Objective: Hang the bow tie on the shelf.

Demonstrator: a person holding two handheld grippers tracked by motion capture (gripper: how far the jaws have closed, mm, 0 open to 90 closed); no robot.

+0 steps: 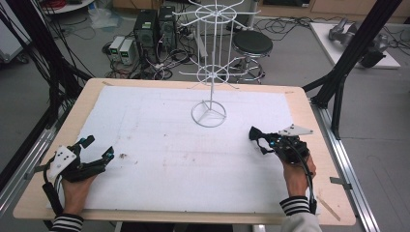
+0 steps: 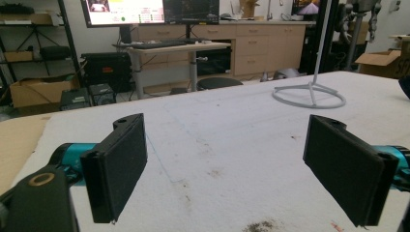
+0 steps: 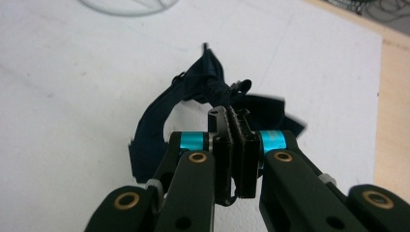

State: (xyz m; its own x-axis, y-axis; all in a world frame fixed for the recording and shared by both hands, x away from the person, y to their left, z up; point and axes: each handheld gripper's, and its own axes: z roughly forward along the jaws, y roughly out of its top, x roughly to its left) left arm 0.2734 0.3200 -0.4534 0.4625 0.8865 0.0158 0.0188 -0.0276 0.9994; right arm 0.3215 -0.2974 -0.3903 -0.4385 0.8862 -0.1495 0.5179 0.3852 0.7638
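Observation:
A dark navy fabric strap with a knotted bunch [image 3: 209, 84] lies looped on the white mat, and my right gripper [image 3: 235, 121] is shut on part of it. From above, that strap [image 1: 256, 135] sits at the right of the mat just ahead of the right gripper [image 1: 270, 143]. My left gripper [image 1: 99, 147] rests at the left of the mat, its jaws wide apart with nothing between the pads [image 2: 118, 166]. A white wire display stand [image 1: 209, 113] rises from a ring base at the back middle of the mat; its base [image 2: 309, 96] lies far ahead of the left gripper.
The white mat [image 1: 169, 154] covers most of a wooden table [image 1: 319, 193]. Small dirt specks [image 1: 123, 155] mark the mat near the left gripper. Behind the table stand a round stool [image 1: 251, 46], computer boxes [image 1: 145, 29] and cables on the floor. Black frame posts [image 1: 338, 87] flank the right side.

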